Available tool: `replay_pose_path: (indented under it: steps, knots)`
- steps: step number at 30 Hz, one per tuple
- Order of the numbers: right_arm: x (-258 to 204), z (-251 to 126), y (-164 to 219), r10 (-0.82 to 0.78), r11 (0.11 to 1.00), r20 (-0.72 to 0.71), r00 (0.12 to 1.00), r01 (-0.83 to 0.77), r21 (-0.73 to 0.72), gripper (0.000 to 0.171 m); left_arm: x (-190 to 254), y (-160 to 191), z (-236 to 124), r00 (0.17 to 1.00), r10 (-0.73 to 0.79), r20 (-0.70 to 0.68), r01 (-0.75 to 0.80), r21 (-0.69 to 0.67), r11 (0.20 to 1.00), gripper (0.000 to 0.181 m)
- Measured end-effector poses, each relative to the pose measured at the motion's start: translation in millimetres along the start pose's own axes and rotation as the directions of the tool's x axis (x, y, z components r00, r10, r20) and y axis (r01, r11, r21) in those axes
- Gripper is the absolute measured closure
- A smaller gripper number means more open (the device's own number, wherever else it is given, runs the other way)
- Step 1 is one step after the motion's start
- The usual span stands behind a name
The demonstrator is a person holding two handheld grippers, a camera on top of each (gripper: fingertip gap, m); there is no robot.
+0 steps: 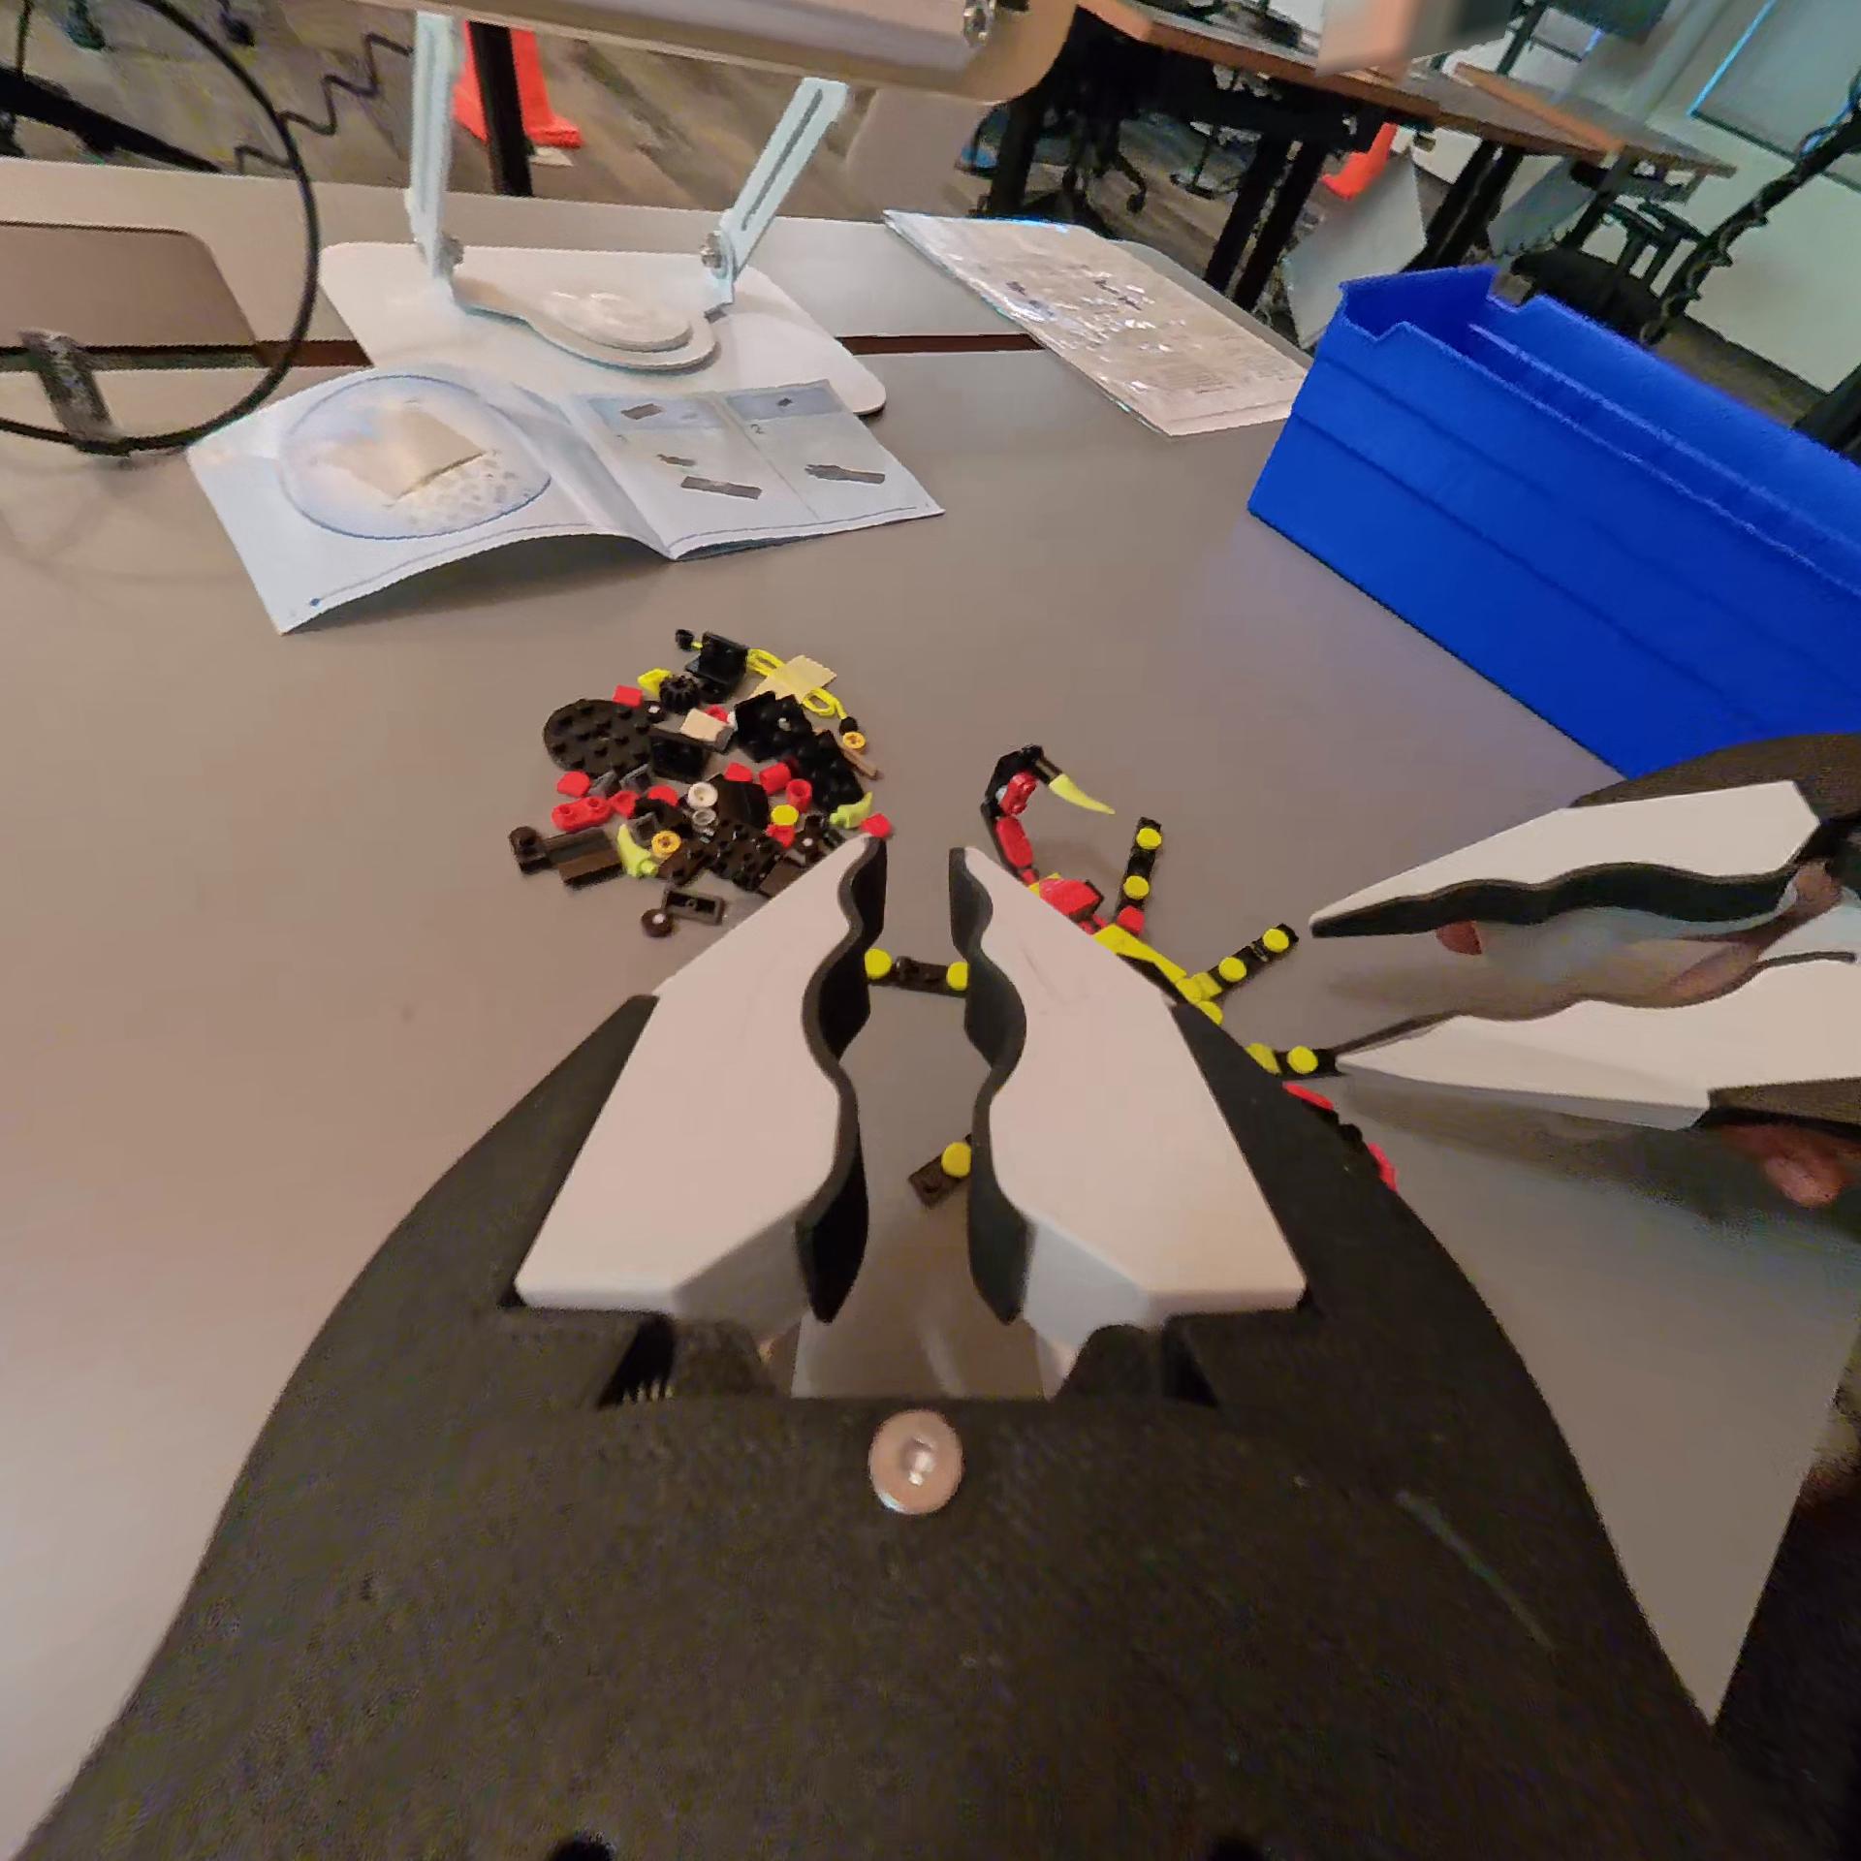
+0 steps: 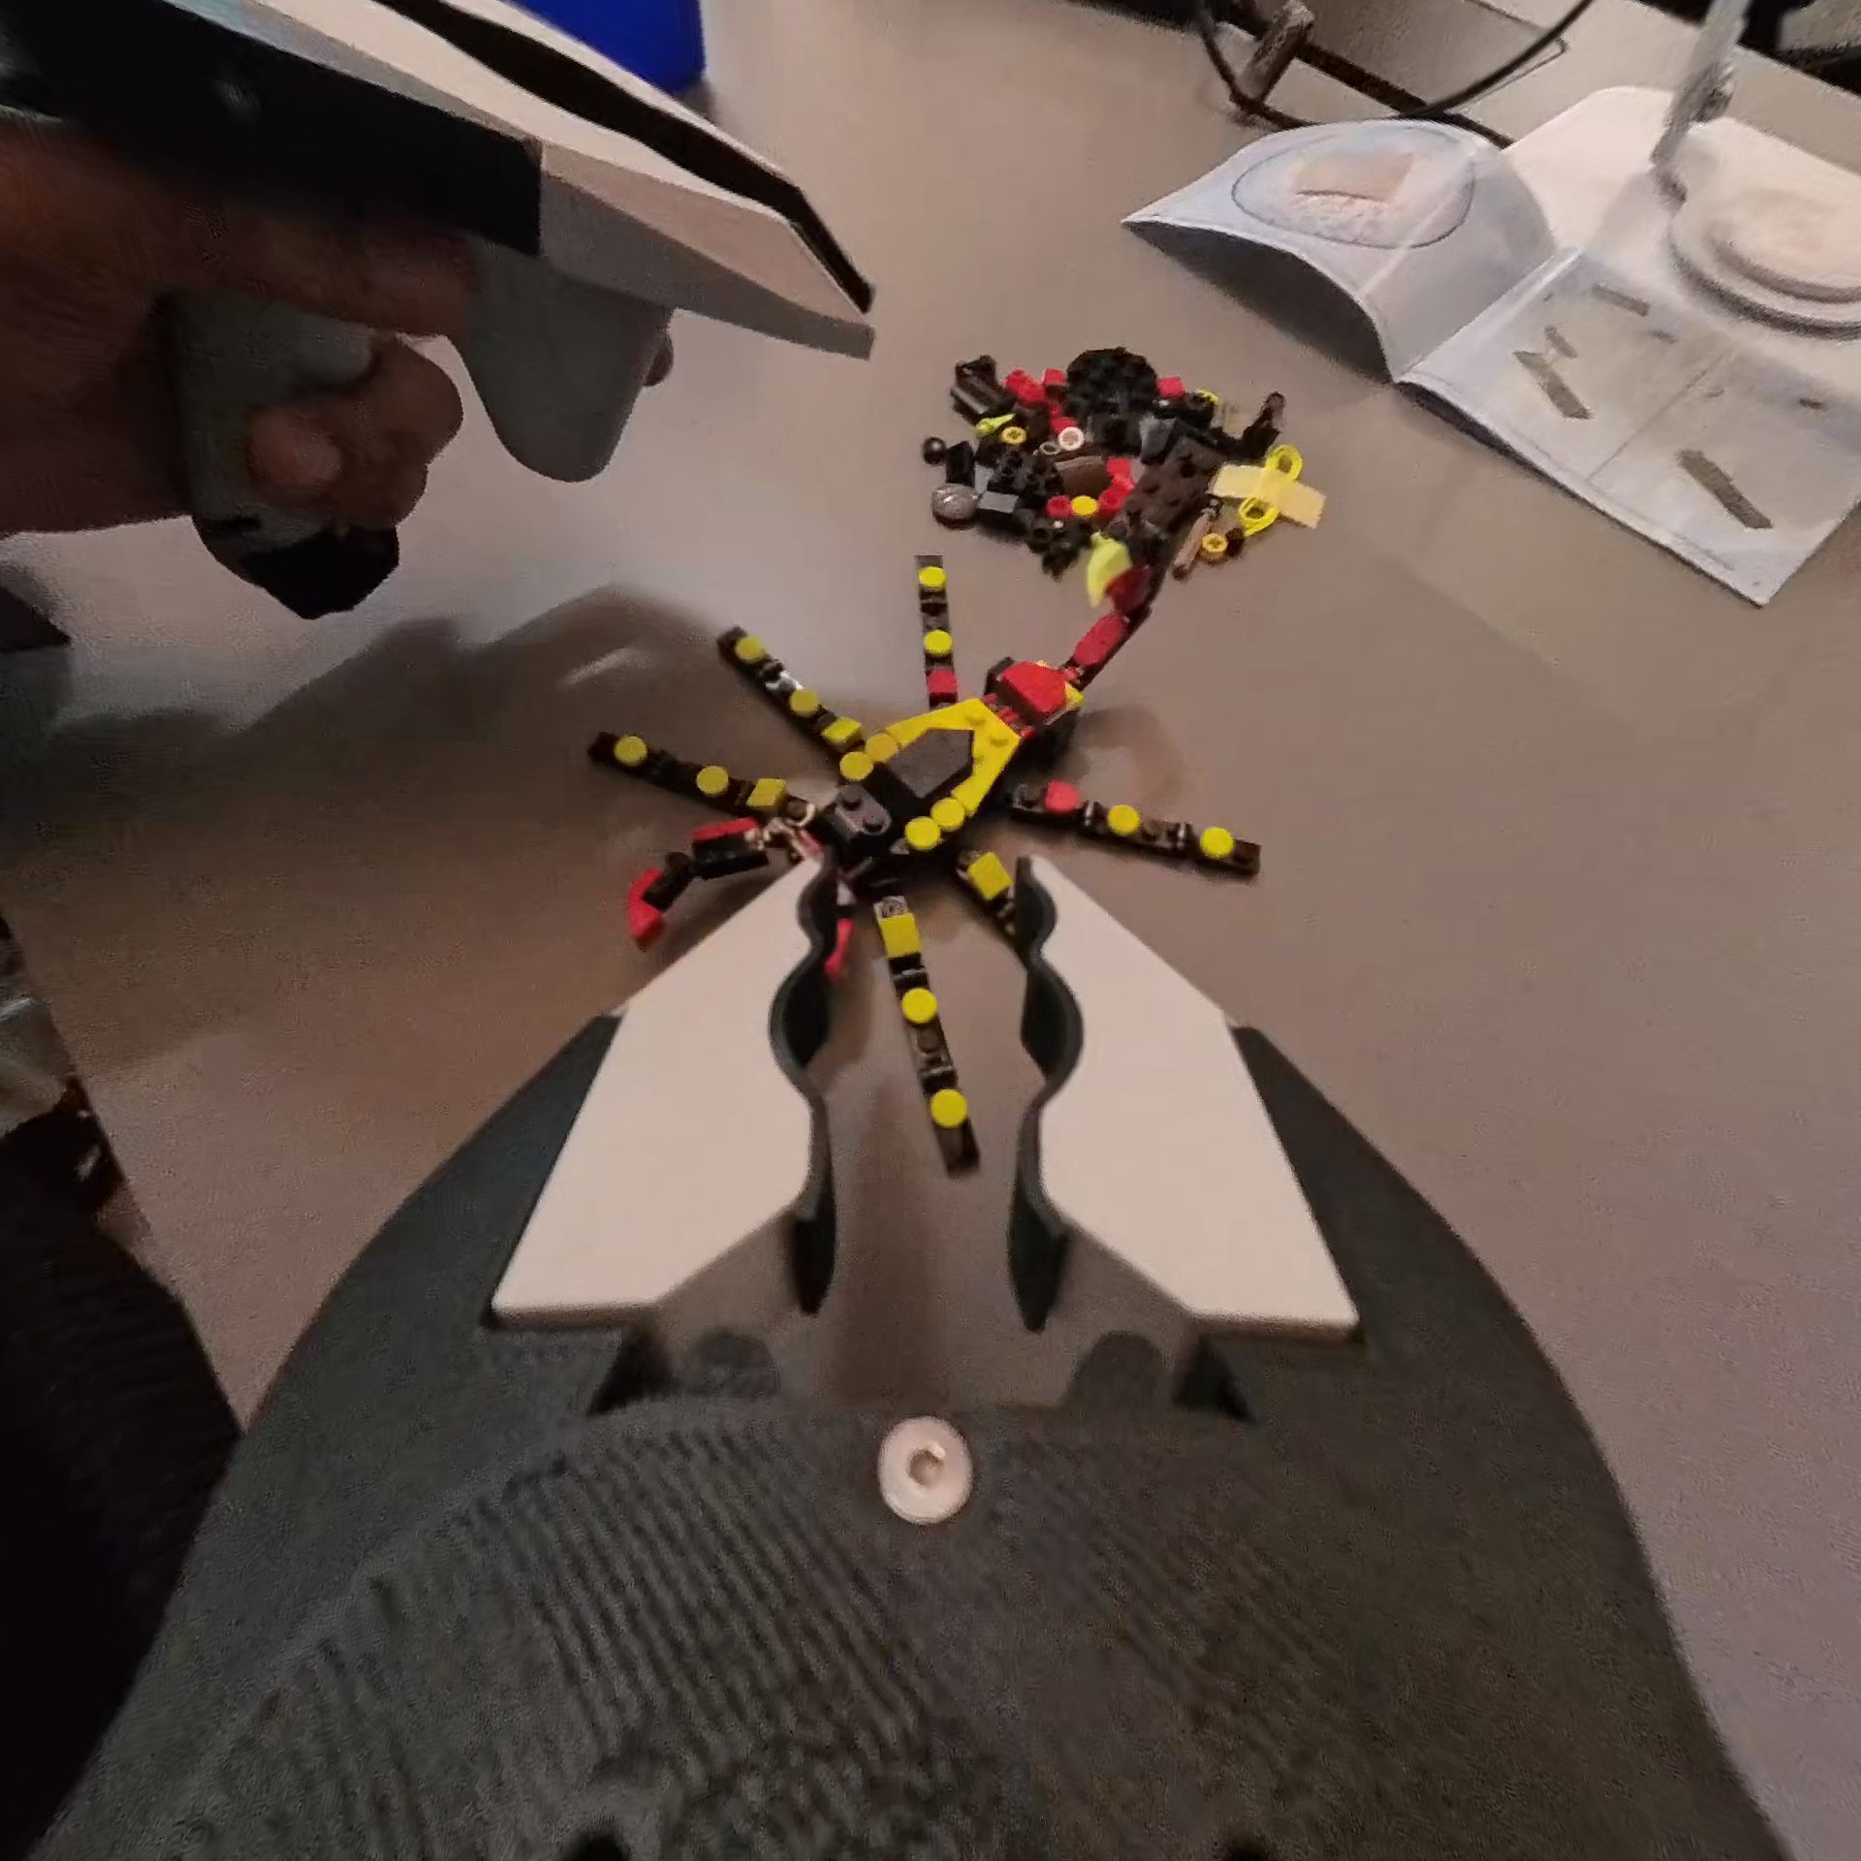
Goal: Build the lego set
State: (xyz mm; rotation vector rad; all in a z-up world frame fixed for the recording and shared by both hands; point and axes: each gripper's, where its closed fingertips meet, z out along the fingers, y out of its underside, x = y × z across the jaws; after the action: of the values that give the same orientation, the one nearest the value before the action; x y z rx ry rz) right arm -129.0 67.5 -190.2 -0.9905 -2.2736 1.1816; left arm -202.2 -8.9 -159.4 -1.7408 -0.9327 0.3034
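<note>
Left gripper (image 1: 916, 856) angled down over the grey surface (image 1: 302, 906), fingers apart with nothing between them but bare surface and the ends of two black legs of the brick scorpion (image 2: 926, 775). Tips just beside the loose pile of bricks (image 1: 705, 775), which lies a little ahead and to the left. Right gripper (image 2: 921, 876) lowered toward the scorpion from the model's claw end, fingers spread, one yellow-studded leg lying in the gap without visible contact on either side; tips close to the body. Scorpion flat on the surface, legs splayed, red tail curling toward the pile. In the left wrist view, much of the model hidden behind the left gripper's right finger, only tail, some legs and bits of red showing. Open instruction booklet (image 1: 564, 473) beyond the pile, white stand (image 1: 604, 302) behind it, blue bin (image 1: 1571, 473) at right, cut off by the frame. Right wrist view slightly blurred; the hand on the left gripper dim and partly out of frame.
</note>
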Motion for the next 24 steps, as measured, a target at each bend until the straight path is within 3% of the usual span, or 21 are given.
replay_pose_path:
  steps: [1, 15, 24]
  knots:
    - [-2.9, 2.1, -1.4, -0.01, 1.0, 0.005, 1.0, 0.01, 0.001, 0.137, -2.0, 1.2, -2.7, 1.0, -0.006, 0.006, 0.006, -0.001, 1.0, 0.17]
    - [-17.2, 30.7, 0.2, -0.118, 0.991, 0.007, 0.993, 0.118, -0.056, 0.139, -8.4, 22.8, -18.9, 0.996, 0.055, 0.067, -0.051, -0.067, 0.996, 0.17]
    - [16.3, 21.2, 9.4, -0.189, 0.975, -0.107, 0.976, 0.174, -0.136, 0.149, -8.7, 28.1, -15.6, 0.996, 0.051, 0.072, -0.044, -0.099, 0.994, 0.173]
